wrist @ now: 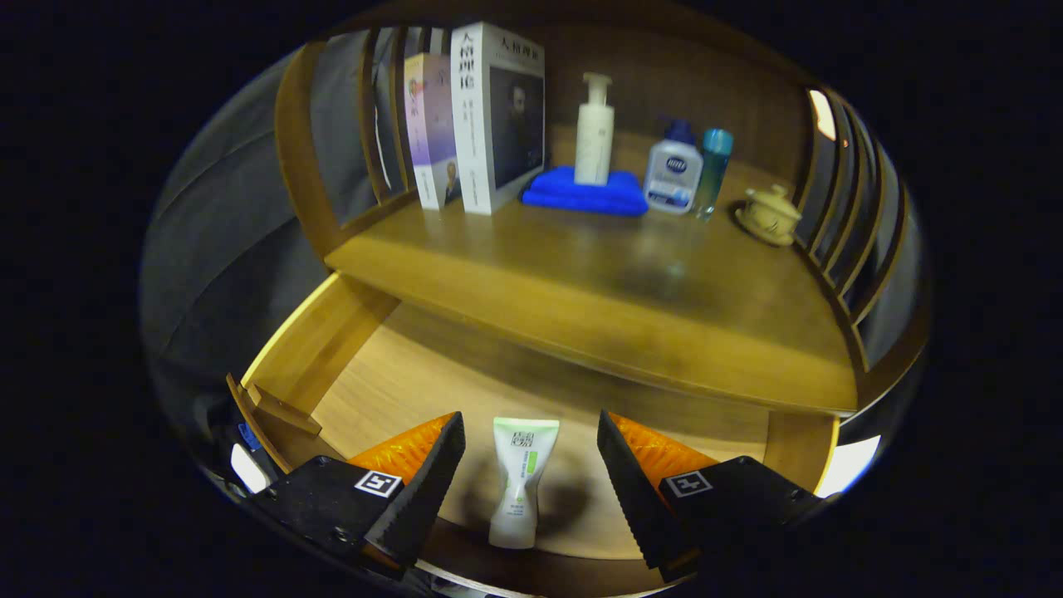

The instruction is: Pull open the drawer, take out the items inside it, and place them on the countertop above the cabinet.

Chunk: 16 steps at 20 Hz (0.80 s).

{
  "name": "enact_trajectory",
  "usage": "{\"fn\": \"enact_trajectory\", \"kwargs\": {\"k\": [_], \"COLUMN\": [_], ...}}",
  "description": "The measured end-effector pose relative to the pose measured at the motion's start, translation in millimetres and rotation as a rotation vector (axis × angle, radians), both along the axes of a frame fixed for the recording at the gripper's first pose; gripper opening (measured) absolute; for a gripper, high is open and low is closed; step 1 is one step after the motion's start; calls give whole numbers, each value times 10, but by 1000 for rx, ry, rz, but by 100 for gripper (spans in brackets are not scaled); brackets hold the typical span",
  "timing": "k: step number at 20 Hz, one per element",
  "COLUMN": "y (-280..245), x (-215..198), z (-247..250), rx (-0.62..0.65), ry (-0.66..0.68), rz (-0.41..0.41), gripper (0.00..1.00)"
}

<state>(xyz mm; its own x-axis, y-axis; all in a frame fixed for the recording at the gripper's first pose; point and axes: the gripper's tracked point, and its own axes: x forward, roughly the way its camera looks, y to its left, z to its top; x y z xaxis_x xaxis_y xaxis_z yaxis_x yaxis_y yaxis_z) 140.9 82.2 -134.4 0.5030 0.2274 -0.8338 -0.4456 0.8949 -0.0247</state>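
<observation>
My gripper (529, 490) hangs over the pulled-out drawer (332, 349), fingers spread wide and holding nothing, so that the tube (520, 486) in the lower centre of the frame lies between them, untouched. The tube is soft plastic, flat at the crimped end, lying on the smooth wooden drawer floor. Above, across the middle of the frame, the polished countertop (631, 282) has bare room at its front, I judge, for the tube; behind stand two books (477, 116), a pump bottle (595, 129) on a folded cloth (585, 195), two small bottles (689, 170) and a lidded cup (771, 214).
</observation>
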Motion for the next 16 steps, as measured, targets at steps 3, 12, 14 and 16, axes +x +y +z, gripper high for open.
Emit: {"fn": "enact_trajectory", "kwargs": {"k": [3, 12, 14, 16], "y": [12, -104, -115, -142], "x": [-43, -270, -314, -351], "z": [-213, -573, -652, -722], "rx": [-26, -122, -138, -156], "ry": [123, 292, 308, 319], "rz": [-2, 31, 39, 40], "gripper": [98, 94, 83, 62]}}
